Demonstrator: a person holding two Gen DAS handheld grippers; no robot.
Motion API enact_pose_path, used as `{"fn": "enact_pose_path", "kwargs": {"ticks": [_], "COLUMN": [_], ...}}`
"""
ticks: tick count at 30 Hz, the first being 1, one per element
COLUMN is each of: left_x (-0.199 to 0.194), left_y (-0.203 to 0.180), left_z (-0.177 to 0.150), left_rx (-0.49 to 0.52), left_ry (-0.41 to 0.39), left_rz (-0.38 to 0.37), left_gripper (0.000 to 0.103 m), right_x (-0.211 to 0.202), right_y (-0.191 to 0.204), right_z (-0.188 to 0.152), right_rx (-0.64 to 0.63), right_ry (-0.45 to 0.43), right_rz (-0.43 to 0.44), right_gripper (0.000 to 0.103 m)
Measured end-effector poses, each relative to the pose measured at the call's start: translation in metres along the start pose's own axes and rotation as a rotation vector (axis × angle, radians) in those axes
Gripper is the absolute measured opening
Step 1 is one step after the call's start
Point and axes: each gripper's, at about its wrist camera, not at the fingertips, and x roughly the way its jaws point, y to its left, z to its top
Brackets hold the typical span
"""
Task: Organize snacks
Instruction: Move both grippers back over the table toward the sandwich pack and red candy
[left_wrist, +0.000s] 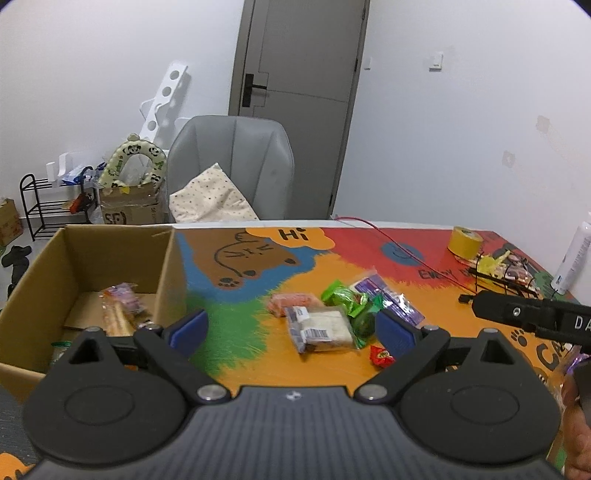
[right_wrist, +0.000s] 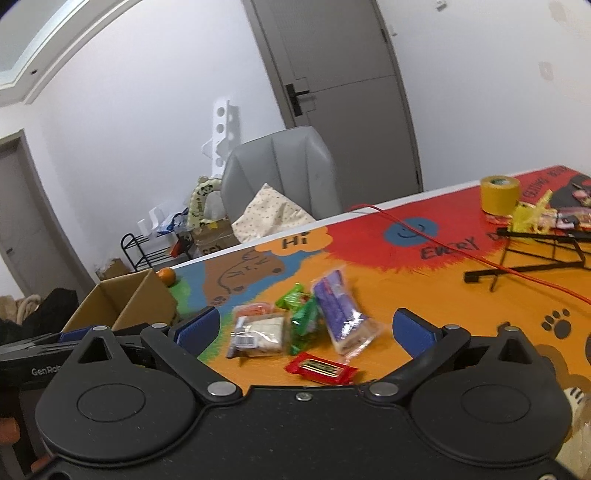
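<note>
A pile of snacks lies on the colourful table: a clear pack of white bread (left_wrist: 321, 330) (right_wrist: 258, 332), an orange pack (left_wrist: 293, 302), green packs (left_wrist: 347, 297) (right_wrist: 301, 314), a purple pack (left_wrist: 388, 295) (right_wrist: 341, 314) and a red bar (left_wrist: 382, 356) (right_wrist: 319, 367). A cardboard box (left_wrist: 92, 251) (right_wrist: 122, 302) at the left holds a snack pack (left_wrist: 120, 310). My left gripper (left_wrist: 291, 328) is open and empty above the pile. My right gripper (right_wrist: 306, 328) is open and empty, just before the pile.
A yellow tape roll (left_wrist: 464, 242) (right_wrist: 499, 195), a black wire stand (right_wrist: 535, 254), a red cable (right_wrist: 480, 258) and a white bottle (left_wrist: 574, 254) are at the right. An orange (right_wrist: 166, 276) sits behind the box. A grey chair (left_wrist: 232, 166) stands beyond the table.
</note>
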Motion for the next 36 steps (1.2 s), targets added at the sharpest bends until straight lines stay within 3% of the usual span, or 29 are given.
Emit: {"fn": "enact_pose_path", "kwargs": {"ticks": [12, 17, 22, 36], "left_x": [0.029, 0.040, 0.050, 0.073], "left_y": [-0.015, -0.013, -0.015, -0.016], "left_z": [-0.007, -0.009, -0.013, -0.021], "left_rx": [0.021, 0.013, 0.012, 0.009], "left_ry": [0.026, 0.037, 0.044, 0.070], "left_rz": [-0.027, -0.028, -0.034, -0.032], "left_gripper": [0.096, 0.095, 0.094, 0.090], "right_x": [0.028, 0.043, 0.055, 0.092], "right_y": [-0.018, -0.017, -0.018, -0.015], "right_z": [-0.018, -0.023, -0.027, -0.034], "right_rx": [0.013, -0.010, -0.016, -0.072], "right_ry": [0.056, 0.089, 0.112, 0.166], "right_rz": [0.005, 0.027, 0.038, 0.053], "right_gripper": [0.099, 0.075, 0.067, 0.066]}}
